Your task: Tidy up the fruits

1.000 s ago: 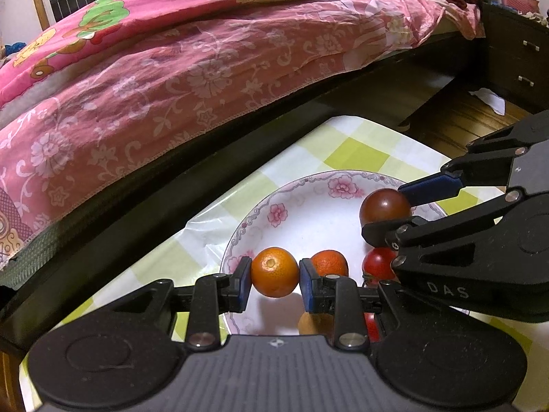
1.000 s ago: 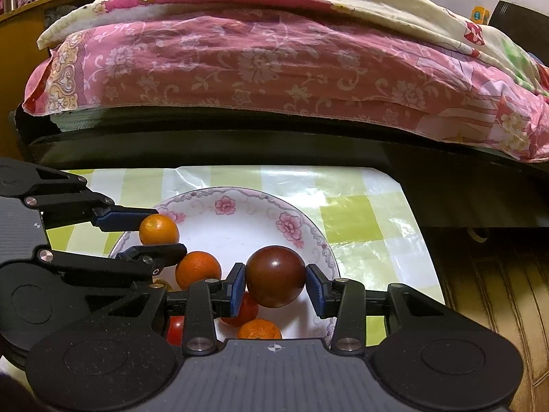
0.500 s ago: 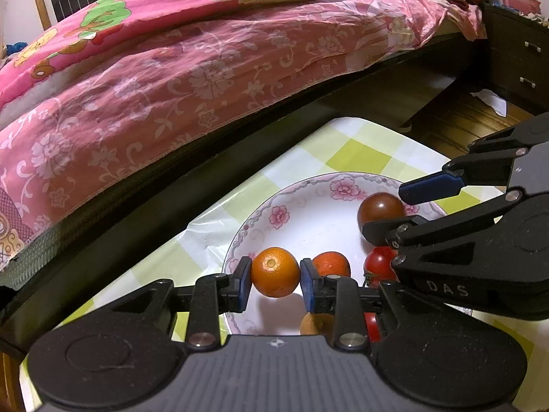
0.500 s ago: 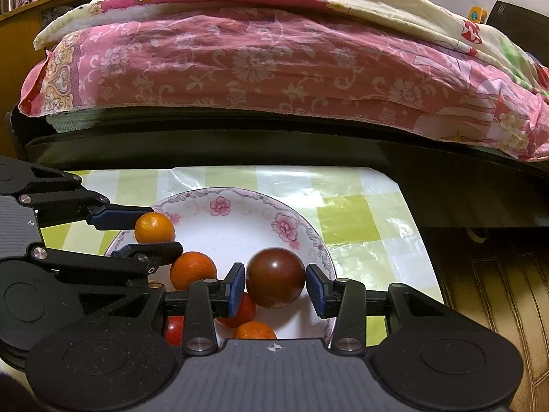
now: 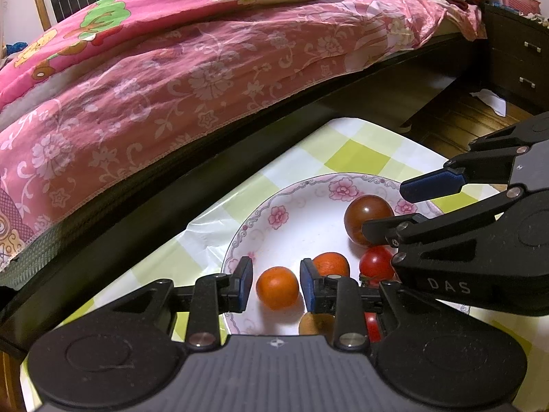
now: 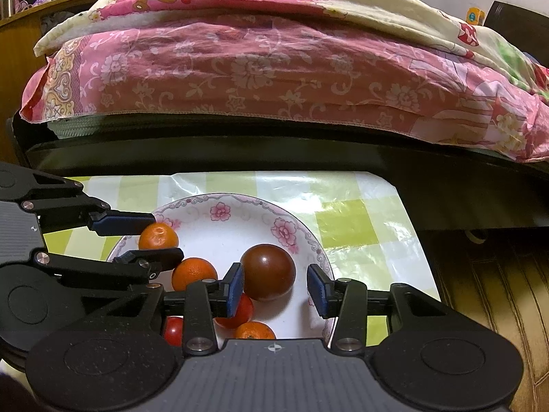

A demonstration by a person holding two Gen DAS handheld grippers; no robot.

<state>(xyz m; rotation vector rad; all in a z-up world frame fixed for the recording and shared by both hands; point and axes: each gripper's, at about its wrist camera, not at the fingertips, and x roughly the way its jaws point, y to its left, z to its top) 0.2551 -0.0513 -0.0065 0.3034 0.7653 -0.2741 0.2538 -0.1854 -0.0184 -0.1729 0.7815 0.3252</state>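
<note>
A white plate with pink flowers (image 5: 240, 240) (image 6: 240, 199) holds several small fruits. My left gripper (image 5: 276, 283) (image 6: 161, 238) straddles an orange (image 5: 277, 287) that lies on the plate, with a thin gap at the left pad. My right gripper (image 6: 274, 288) (image 5: 384, 210) has its jaws opening around a dark brown-red tomato (image 6: 267, 271) (image 5: 369, 218). That tomato rests on the plate, clear of the right pad. A second orange (image 5: 331, 262) (image 6: 194, 273), red tomatoes (image 5: 375, 262) (image 6: 240, 309) and a third orange (image 6: 255, 331) lie close by.
The plate stands on a table with a green and white check cloth (image 5: 357, 161) (image 6: 346, 219). A bed with a pink floral quilt (image 5: 206, 79) and dark frame (image 6: 240, 151) runs right behind it. Wooden floor (image 6: 497, 274) and a dark dresser (image 5: 518, 58) lie to the right.
The orange has sunk from between the left pads onto the plate. The right jaws have widened, and the dark tomato has settled lower with a gap at the right pad.
</note>
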